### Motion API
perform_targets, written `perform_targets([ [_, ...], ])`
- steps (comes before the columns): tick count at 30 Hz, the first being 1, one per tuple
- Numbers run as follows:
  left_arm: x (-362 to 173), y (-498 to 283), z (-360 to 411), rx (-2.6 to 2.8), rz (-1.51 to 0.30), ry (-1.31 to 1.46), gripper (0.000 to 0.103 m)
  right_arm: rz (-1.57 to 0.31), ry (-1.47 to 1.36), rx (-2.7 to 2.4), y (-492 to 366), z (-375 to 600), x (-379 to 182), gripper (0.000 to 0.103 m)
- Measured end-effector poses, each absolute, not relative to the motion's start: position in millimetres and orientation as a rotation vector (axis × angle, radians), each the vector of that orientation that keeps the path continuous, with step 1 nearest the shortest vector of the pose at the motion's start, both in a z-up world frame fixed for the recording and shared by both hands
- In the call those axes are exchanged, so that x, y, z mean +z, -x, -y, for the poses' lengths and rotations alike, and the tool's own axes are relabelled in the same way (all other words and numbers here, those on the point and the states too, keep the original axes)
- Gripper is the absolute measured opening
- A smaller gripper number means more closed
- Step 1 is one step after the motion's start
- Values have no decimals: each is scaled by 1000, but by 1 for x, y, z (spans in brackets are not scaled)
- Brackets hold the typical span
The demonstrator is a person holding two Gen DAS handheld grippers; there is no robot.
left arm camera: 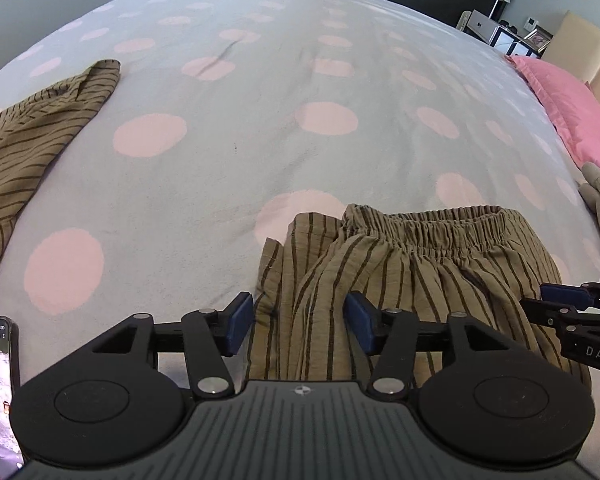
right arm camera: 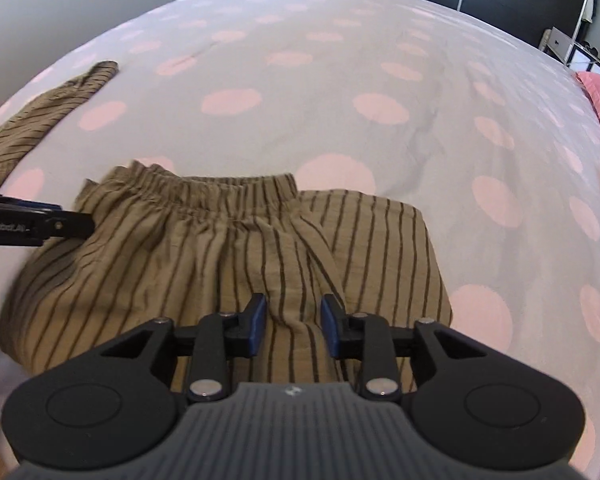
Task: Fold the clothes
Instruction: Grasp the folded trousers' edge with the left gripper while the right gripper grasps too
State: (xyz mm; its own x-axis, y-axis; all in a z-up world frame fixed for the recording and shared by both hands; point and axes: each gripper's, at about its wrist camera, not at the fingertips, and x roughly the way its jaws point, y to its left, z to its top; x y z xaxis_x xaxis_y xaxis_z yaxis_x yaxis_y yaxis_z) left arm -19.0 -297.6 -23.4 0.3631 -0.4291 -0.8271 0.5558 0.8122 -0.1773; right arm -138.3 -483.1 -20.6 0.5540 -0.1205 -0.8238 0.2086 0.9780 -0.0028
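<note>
Shorts (right arm camera: pixel 204 264) folded on bed (left arm camera: pixel 260 80), both grippers open over near edge: left (left arm camera: pixel 299 322), right (right arm camera: pixel 293 326). I'd pinch both layers evenly, then fold toward waistband

Olive-brown striped shorts (right arm camera: pixel 228 256) lie folded at the near edge of the bed, elastic waistband on the far side. A matching striped top (left arm camera: pixel 24 140) lies spread, far left.
</note>
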Motion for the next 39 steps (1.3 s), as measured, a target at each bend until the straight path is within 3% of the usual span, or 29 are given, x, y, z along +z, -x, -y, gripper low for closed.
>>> perform_targets([
  [3, -20, 22, 295, -623, -1005, -124, 56, -936, -150, -201, 140, 488, -14, 54],
  [5, -18, 24, 298, -615, -986, -136, 57, -907, -160, -217, 143, 492, -11, 83],
  [11, -20, 29, 301, -543, -991, -116, 61, -956, -241, -351, 140, 519, -24, 87],
  [14, -28, 26, 293, -502, -1053, -34, 61, -1008, -441, -341, 141, 540, -39, 87],
  [21, -46, 14, 279, -500, -1156, 100, 73, -1003, -740, -234, 145, 558, -57, 89],
  [30, -48, 15, 281, -557, -1155, 118, 74, -1030, -578, -209, 134, 532, -54, 87],
  [35, -49, 15, 283, -584, -1153, 123, 70, -1025, -534, -223, 134, 529, -54, 72],
  [39, -48, 15, 285, -601, -1143, 106, 46, -1014, -484, -211, 131, 523, -50, 51],
])
